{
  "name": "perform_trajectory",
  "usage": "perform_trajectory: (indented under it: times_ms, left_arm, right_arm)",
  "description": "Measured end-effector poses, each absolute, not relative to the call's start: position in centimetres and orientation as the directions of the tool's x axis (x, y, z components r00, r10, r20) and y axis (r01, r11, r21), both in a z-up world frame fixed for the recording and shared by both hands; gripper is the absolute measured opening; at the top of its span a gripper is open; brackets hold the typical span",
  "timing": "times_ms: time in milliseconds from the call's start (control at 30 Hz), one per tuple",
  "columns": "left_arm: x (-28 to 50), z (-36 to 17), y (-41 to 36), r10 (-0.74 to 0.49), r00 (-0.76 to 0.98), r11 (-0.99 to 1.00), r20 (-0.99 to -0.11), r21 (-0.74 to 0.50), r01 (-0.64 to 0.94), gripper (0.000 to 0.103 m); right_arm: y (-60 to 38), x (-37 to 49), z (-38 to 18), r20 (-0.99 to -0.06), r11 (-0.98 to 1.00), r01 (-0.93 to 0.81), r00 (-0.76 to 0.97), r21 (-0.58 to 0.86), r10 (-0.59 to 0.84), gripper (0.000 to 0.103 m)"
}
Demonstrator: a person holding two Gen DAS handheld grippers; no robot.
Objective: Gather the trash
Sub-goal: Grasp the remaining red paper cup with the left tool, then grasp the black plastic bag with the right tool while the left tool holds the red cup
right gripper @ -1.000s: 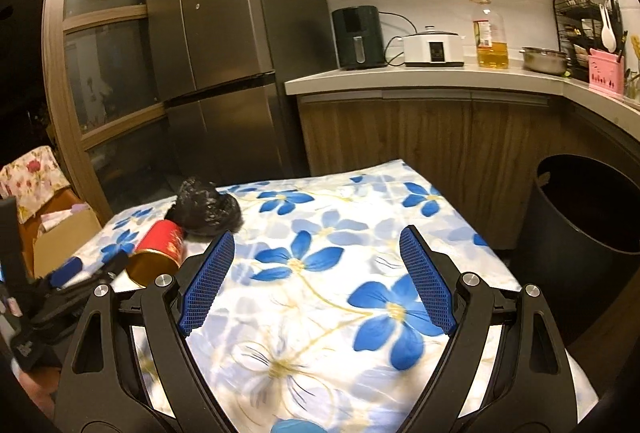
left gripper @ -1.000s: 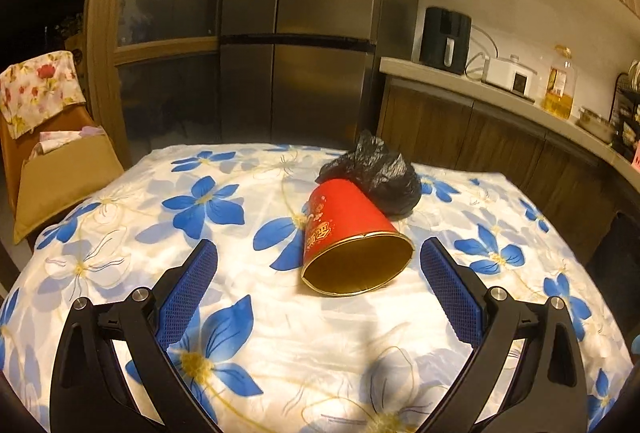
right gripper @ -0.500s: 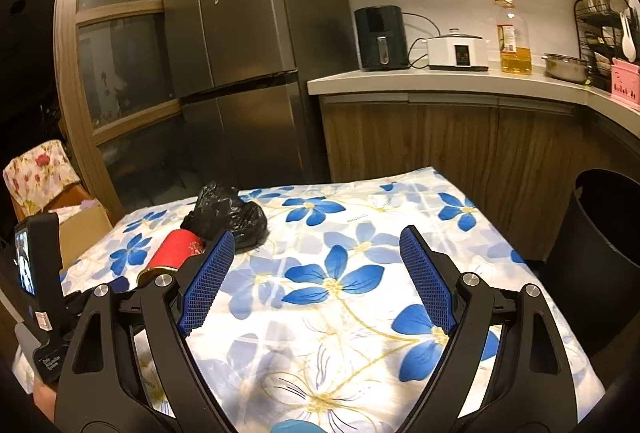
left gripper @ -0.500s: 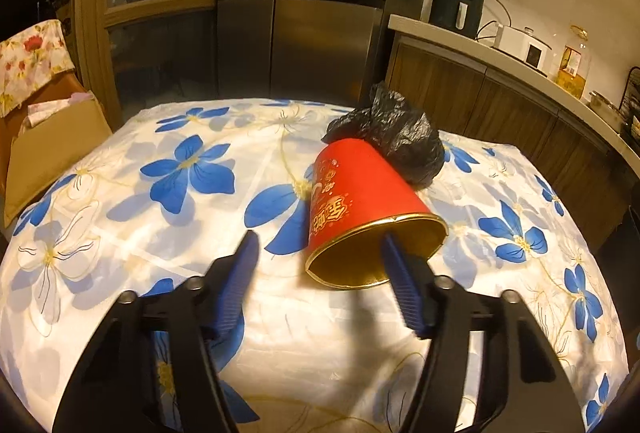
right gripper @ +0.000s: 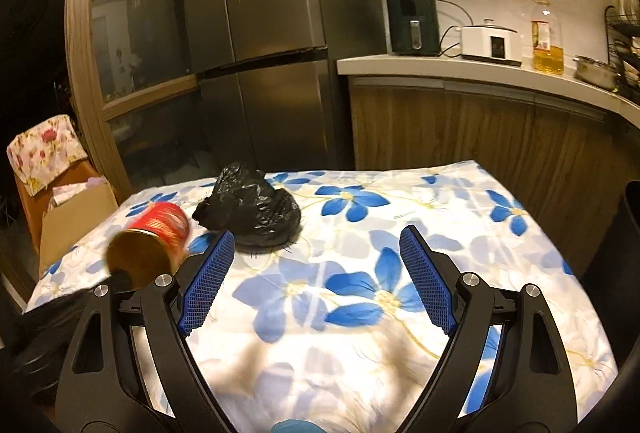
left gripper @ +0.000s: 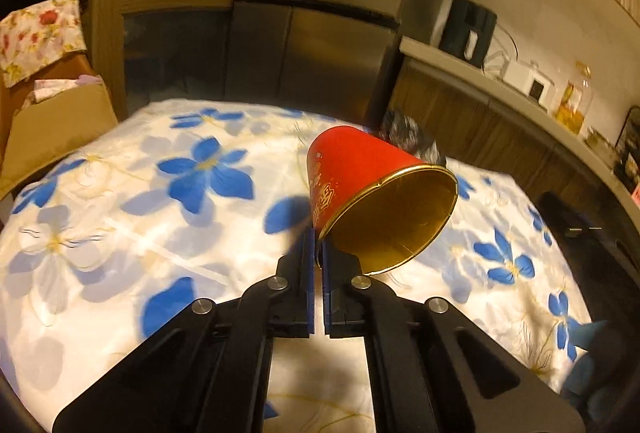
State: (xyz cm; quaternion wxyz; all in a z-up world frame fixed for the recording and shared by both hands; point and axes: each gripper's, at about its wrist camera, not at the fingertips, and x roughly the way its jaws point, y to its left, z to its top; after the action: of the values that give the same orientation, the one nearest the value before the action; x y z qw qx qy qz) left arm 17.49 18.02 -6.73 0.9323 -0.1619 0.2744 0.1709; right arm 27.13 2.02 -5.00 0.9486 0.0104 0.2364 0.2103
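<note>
A red paper cup (left gripper: 360, 169) with a gold inside lies tipped over, its mouth toward me, on the flowered tablecloth (left gripper: 120, 193). My left gripper (left gripper: 317, 237) has its jaws closing, and the blue pads pinch the lower wall of the cup's rim. A crumpled black plastic bag (left gripper: 408, 137) lies just behind the cup. In the right wrist view the cup (right gripper: 160, 233) is blurred at the table's left side, with the bag (right gripper: 252, 205) beside it. My right gripper (right gripper: 316, 235) hangs open over the cloth, nothing between its fingers, the bag just beyond its left finger.
A dark round bin (right gripper: 624, 253) stands on the floor past the table's right edge. A cardboard box (right gripper: 72, 221) and a chair with a flowered cover (right gripper: 44, 153) are to the left. Fridge and wooden counter stand behind the table.
My left gripper moved up to the cup and went from wide open to shut on its rim; the cup now tilts. The right gripper slid left toward the bag, still open.
</note>
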Motion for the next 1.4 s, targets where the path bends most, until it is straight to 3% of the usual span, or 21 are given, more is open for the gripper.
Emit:
perform_trajectory:
  times_ms: [300, 667, 767, 833, 933, 1033, 1400]
  left_arm:
    - [14.7, -5.3, 19.6, 0.288, 0.823, 0.845, -0.489, -0.275, -0.459, 0.002]
    - [14.7, -5.9, 20.2, 0.258, 0.834, 0.84, -0.487, -0.313, -0.442, 0.002]
    - [14.8, -6.1, 20.2, 0.251, 0.835, 0.841, -0.49, -0.317, -0.438, 0.002]
    - [14.9, -6.1, 20.2, 0.246, 0.835, 0.84, -0.492, -0.321, -0.436, 0.002]
    - [14.8, -6.3, 20.4, 0.243, 0.834, 0.839, -0.495, -0.324, -0.437, 0.002]
    - [14.8, -6.2, 20.4, 0.245, 0.834, 0.839, -0.495, -0.323, -0.439, 0.002]
    - [14.1, -4.7, 19.4, 0.284, 0.836, 0.846, -0.47, -0.288, -0.449, 0.002]
  right_arm:
    - [7.4, 31.5, -6.2, -0.469, 0.889, -0.448, 0.766, 0.099, 0.438, 0.084]
    - [11.2, 35.2, -7.7, -0.519, 0.886, -0.453, 0.735, 0.105, 0.437, 0.079]
    - [11.9, 35.9, -8.5, -0.557, 0.887, -0.452, 0.713, 0.098, 0.425, 0.062]
    - [12.2, 36.2, -9.0, -0.58, 0.885, -0.455, 0.698, 0.095, 0.42, 0.037]
    - [12.0, 36.1, -9.1, -0.579, 0.882, -0.46, 0.693, 0.104, 0.43, 0.014]
    - [11.5, 35.5, -8.6, -0.561, 0.881, -0.461, 0.705, 0.105, 0.435, 0.007]
    - [6.9, 30.3, -6.0, -0.494, 0.88, -0.464, 0.744, 0.103, 0.45, 0.005]
